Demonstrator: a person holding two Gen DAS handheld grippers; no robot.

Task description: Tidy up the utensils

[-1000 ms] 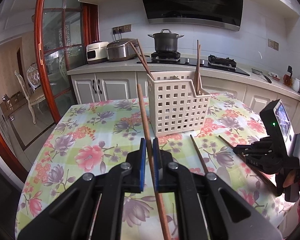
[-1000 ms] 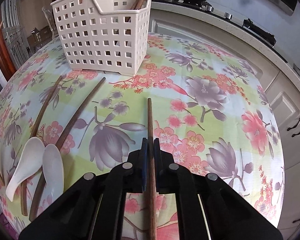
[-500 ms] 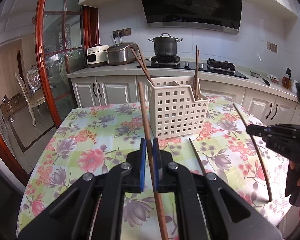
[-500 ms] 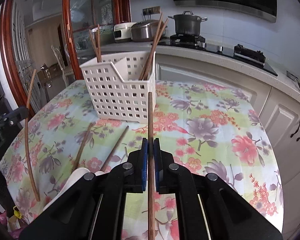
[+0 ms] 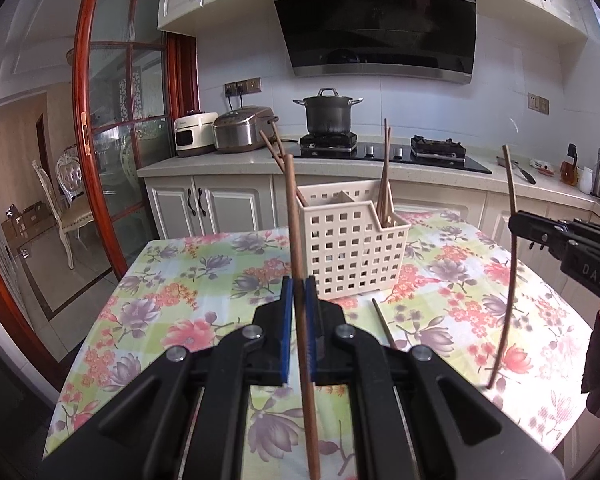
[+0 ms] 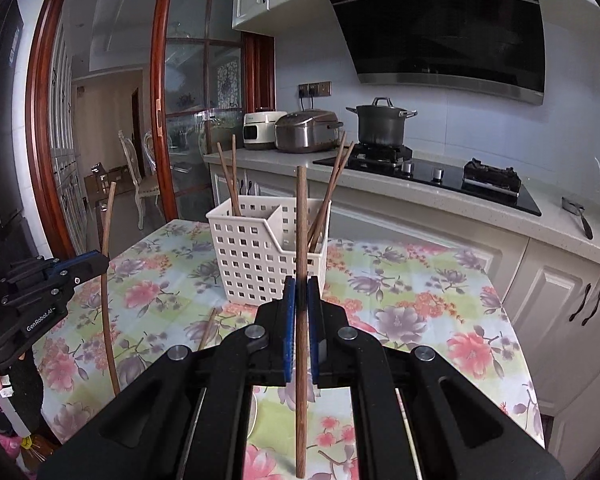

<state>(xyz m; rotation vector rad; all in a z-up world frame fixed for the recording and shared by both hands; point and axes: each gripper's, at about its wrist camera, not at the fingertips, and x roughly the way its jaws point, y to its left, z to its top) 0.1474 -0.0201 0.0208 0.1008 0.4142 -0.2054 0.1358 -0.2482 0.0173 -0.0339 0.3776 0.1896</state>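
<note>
My left gripper (image 5: 299, 292) is shut on a brown chopstick (image 5: 296, 232) and holds it upright above the floral table, in front of the white perforated basket (image 5: 352, 252). My right gripper (image 6: 301, 292) is shut on another brown chopstick (image 6: 301, 220), also upright, facing the basket (image 6: 264, 256). The basket has two compartments, each with chopsticks standing in it. The right gripper also shows in the left wrist view (image 5: 518, 228), and the left gripper in the right wrist view (image 6: 94, 266), each with its chopstick.
One loose chopstick (image 5: 384, 326) lies on the floral tablecloth (image 5: 172, 308) in front of the basket. Behind the table run the counter with a pot (image 5: 328, 114), a rice cooker (image 5: 244, 128) and a stove. A red-framed glass door (image 5: 100, 160) stands to the left.
Both grippers have lifted and tilted up from looking down at the table to level. The right gripper picked its chopstick up off the cloth. Both chopsticks now stand upright.
</note>
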